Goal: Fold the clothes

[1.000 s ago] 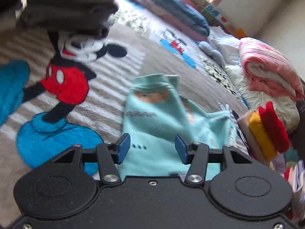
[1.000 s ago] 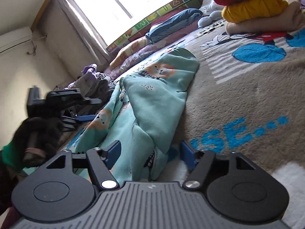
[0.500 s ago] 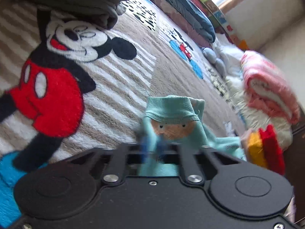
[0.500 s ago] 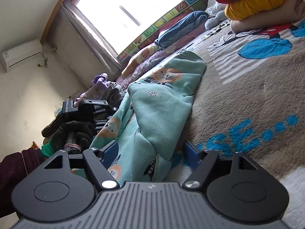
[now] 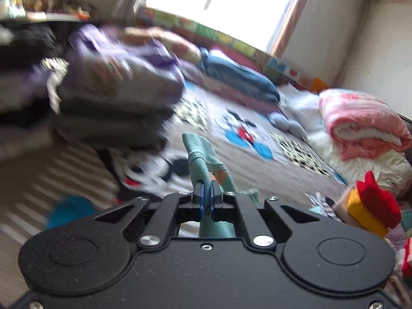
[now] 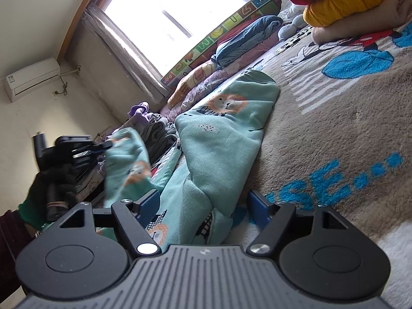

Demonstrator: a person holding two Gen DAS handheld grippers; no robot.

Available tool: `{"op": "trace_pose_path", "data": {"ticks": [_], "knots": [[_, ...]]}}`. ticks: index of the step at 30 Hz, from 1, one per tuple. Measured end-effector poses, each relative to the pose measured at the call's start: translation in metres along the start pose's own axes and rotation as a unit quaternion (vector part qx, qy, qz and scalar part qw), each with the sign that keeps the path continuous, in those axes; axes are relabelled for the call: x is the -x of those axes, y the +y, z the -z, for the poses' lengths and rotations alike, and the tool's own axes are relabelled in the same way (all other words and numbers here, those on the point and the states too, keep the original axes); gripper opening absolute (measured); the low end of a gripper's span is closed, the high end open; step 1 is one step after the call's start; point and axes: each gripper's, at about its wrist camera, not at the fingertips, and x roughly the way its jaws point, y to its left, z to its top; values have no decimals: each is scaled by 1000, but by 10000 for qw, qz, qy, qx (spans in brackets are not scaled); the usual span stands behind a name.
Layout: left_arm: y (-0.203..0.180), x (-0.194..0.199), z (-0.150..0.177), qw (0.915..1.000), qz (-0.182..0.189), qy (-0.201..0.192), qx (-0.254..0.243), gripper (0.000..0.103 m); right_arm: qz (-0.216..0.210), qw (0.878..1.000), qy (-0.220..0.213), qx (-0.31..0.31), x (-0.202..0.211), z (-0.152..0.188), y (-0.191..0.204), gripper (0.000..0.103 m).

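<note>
A: In the left wrist view, what are the fingers doing?

B: The left gripper [image 5: 206, 200] is clenched on a fold of the teal garment [image 5: 203, 154]. The cloth rises ahead of the blue pads [image 5: 203, 198] and hangs below them too. Beyond the fingertips lies the cartoon blanket [image 5: 257, 170]; a blurred pile of grey and purple clothes [image 5: 113, 97] sits ahead to the left, a pink quilt [image 5: 360, 126] far to the right.

A: And the right wrist view?

B: The right gripper [image 6: 203, 206] stands released, its pads [image 6: 148, 203] wide apart. The garment's bunched lower part [image 6: 206, 195] lies between them on the blanket, seemingly untouched. Left of the fingers, a gloved hand [image 6: 49, 188] holds the other gripper, lifting one sleeve-like end of the garment.
</note>
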Motion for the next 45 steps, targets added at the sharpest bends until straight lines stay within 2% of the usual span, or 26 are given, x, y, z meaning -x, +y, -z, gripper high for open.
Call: {"op": "trace_pose_path", "data": {"ticks": [4, 8, 14, 17, 23, 24, 28, 30, 34, 35, 37, 40, 42, 45], "knots": [[28, 26, 2, 9994, -273, -212, 88, 1, -55, 10000, -39, -24, 1, 1, -1, 74], [63, 42, 17, 9968, -512, -306, 540, 1, -159, 9998, -108, -79, 4, 2, -4, 74], [115, 66, 44, 9833, -871, -565, 1496, 1, -333, 9991, -203, -145, 7, 4, -7, 74], [129, 77, 61, 9784, -956, -660, 1712, 1, -371, 9989, -223, -157, 8, 5, -8, 74], [142, 87, 71, 9743, -989, -650, 1915, 1, -404, 9988, -238, -160, 9, 5, -8, 75], [146, 84, 73, 9726, -1081, -560, 1981, 2, -406, 9988, -240, -159, 9, 5, -8, 75], [163, 72, 86, 9614, -1522, -127, 2290, 2, -402, 9988, -240, -157, 9, 6, -7, 75], [169, 75, 90, 9542, -1591, -136, 2531, 3, -404, 9988, -239, -155, 9, 6, -7, 75], [182, 83, 96, 9378, -1697, -195, 3023, 33, -407, 9988, -238, -151, 9, 6, -7, 74], [187, 85, 98, 9321, -1528, -258, 3274, 46, -408, 9988, -237, -149, 9, 6, -7, 74], [191, 86, 99, 9260, -1344, -340, 3512, 51, -410, 9988, -237, -145, 9, 6, -7, 74], [187, 74, 94, 9368, -1434, -250, 3182, 48, -396, 9989, -224, -124, 10, 6, -6, 74], [184, 68, 91, 9459, -1564, -150, 2838, 5, -380, 9990, -218, -108, 10, 7, -6, 74], [177, 79, 86, 9526, -1666, -386, 2515, 3, -363, 9991, -214, -95, 10, 7, -6, 74]]}}
